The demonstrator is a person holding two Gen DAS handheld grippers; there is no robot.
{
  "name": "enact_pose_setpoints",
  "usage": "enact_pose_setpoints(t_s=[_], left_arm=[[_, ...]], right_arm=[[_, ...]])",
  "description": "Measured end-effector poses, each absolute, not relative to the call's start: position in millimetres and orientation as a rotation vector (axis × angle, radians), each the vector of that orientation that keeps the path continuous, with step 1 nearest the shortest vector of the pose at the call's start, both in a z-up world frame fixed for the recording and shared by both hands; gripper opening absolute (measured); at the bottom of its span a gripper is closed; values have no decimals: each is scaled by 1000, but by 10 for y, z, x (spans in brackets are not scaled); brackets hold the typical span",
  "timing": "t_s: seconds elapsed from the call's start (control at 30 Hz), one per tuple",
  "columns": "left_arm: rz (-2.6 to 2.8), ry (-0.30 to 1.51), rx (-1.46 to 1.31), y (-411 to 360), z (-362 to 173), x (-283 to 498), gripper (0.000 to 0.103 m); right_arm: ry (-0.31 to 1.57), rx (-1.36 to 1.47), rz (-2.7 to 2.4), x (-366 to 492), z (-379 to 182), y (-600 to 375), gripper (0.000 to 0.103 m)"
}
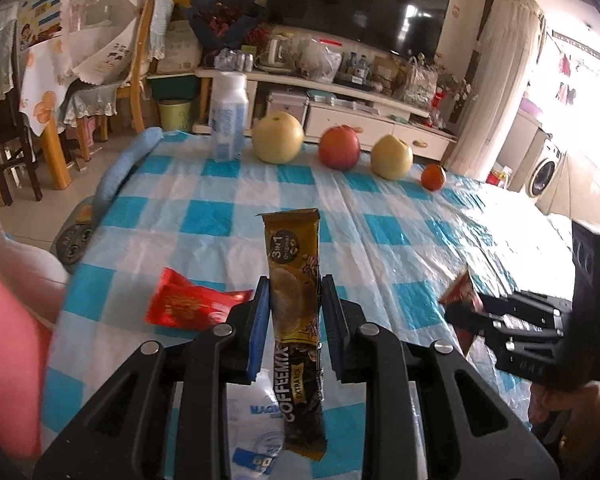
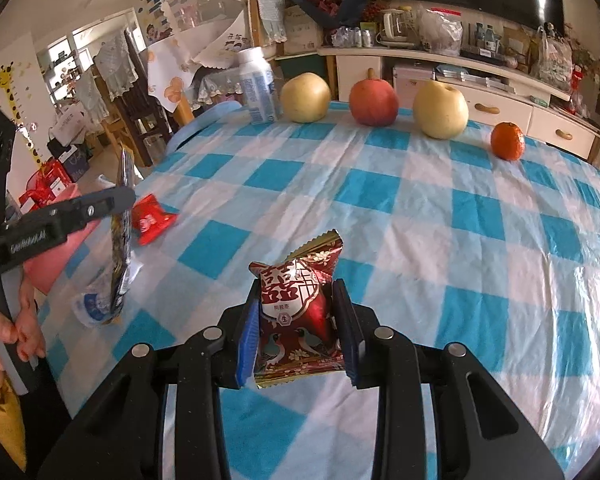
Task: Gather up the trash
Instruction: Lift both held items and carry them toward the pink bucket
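Observation:
My left gripper (image 1: 295,304) is shut on a gold Coffeemix sachet (image 1: 296,304) and holds it upright above the checked tablecloth (image 1: 380,208). The sachet also shows edge-on in the right wrist view (image 2: 121,236). My right gripper (image 2: 296,312) is shut on a dark red snack packet (image 2: 298,312) above the cloth. It also shows in the left wrist view (image 1: 462,300). A bright red wrapper (image 1: 188,302) lies on the cloth left of my left gripper. A white and blue wrapper (image 1: 256,436) lies beneath the sachet.
A white bottle (image 1: 229,116), two yellow pears (image 1: 278,138), a red apple (image 1: 339,147) and a small orange (image 1: 433,177) stand along the table's far edge. A pink bin (image 1: 8,360) sits off the table's left side. A blue towel (image 1: 128,160) hangs at the far left corner.

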State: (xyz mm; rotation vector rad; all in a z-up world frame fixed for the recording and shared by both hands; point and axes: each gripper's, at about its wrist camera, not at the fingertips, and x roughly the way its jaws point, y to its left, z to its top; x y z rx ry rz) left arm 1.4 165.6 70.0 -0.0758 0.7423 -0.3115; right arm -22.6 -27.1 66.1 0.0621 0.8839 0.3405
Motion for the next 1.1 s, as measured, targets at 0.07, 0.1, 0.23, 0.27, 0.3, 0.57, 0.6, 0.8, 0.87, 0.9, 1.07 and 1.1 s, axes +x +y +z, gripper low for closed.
enact_pose_setpoints(t_s=[0.07,0.1,0.23,0.27,0.3,0.57,0.6,0.8,0.87,0.9,1.07,1.1], left_arm=[[-298,731,-85,1760,743,-3,27],[-294,727,-86,1794,760,-11,27],[-273,711,-96,1960,820,-49,27],[-270,708,-99,1994,836,-59,27],[-266,703,-102,2034,853,-69,27],[-239,667,-154,2358,968,-129,27],[-237,661,-166,2406,986,-141,27],[-232,623,-215,2623,1080,-222,27],[-225,612,-232,2713,1106,-245,27],[-220,608,-238,2752,1117,-255,27],[-201,583,-275,2969,1175,-319,27],[-193,576,-285,3036,1190,-337,27]], right_arm=[[886,57,348,-268,680,-181,36],[887,53,350,-286,690,-134,36],[892,68,363,-340,721,-8,36],[894,72,368,-355,733,29,36],[894,76,372,-370,744,66,36],[892,78,403,-462,844,367,36],[891,77,406,-474,858,411,36],[887,76,419,-510,913,595,36],[884,70,426,-522,936,668,36],[884,67,430,-527,948,699,36],[878,59,457,-529,1020,886,36],[875,58,464,-529,1043,929,36]])
